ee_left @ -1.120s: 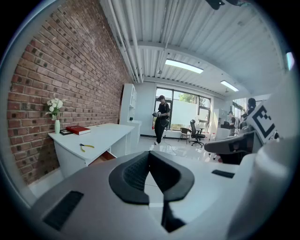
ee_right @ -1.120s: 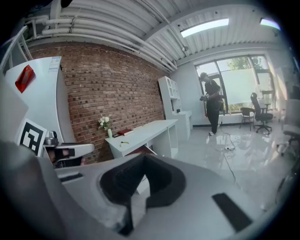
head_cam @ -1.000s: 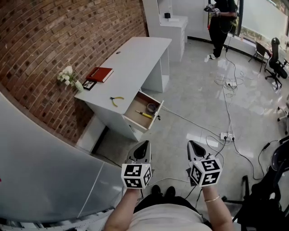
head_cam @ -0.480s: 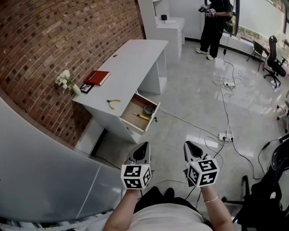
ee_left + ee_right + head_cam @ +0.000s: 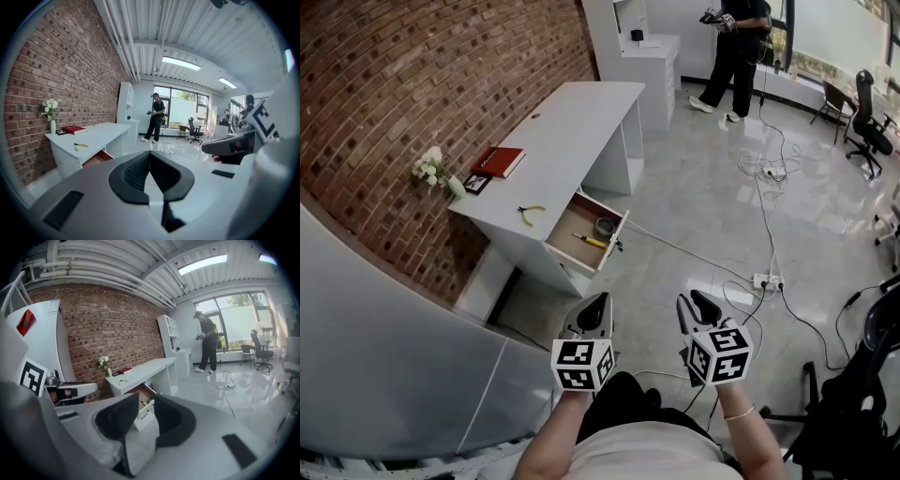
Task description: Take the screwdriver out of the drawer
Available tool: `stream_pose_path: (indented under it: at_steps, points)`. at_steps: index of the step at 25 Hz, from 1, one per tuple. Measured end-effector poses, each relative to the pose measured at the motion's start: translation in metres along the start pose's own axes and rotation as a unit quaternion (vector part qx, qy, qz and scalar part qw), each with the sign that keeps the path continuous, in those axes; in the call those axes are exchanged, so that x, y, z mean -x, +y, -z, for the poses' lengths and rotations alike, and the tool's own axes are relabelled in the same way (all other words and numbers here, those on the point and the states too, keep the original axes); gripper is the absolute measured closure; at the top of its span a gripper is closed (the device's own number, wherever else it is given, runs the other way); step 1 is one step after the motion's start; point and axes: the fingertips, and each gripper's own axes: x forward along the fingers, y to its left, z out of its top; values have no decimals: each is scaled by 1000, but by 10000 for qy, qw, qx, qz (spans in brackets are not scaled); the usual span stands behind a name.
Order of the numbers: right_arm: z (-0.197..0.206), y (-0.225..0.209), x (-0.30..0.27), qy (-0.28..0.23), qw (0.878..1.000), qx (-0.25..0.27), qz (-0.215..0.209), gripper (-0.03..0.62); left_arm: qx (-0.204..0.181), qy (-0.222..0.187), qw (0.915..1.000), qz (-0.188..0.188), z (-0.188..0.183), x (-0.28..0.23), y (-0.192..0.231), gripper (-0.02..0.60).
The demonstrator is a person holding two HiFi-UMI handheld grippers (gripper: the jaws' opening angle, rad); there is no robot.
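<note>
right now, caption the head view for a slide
Yellow screwdriver in the open drawer; right gripper, jaws just opened, holds nothing

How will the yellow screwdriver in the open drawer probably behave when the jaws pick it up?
The screwdriver looks slim and rigid, so it should lift without bending. It lies loose on the flat drawer floor, so a nudge may roll it. It seems small, probably light; its surface is too distant to judge.
</note>
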Motion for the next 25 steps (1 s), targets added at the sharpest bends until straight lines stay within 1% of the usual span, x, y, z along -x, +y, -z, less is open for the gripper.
stream_pose_path:
  at_steps: [4,8,12,16,20,25]
  points:
    - [2,-3,-3,-29,10000,56,46,491,-7,54,10000,0,4,-3,1,589]
    - [4,-10,-13,45,9999,-68,73,462,27,140,9999,-6,6,-12,5,589]
    - [4,-17,-30,175,9998,-88,71,462,89,207,9997,-21,9,-30,15,589]
    - [-3,-17,-64,280,9996,11,-13,461,169,230,9996,-34,6,-62,38,589]
    - [-13,-21,-107,413,9990,-175,-80,461,208,207,9996,0,-6,-98,61,589]
    - [-36,-28,-165,438,9986,-280,-19,462,288,262,9992,-33,-18,-140,102,589]
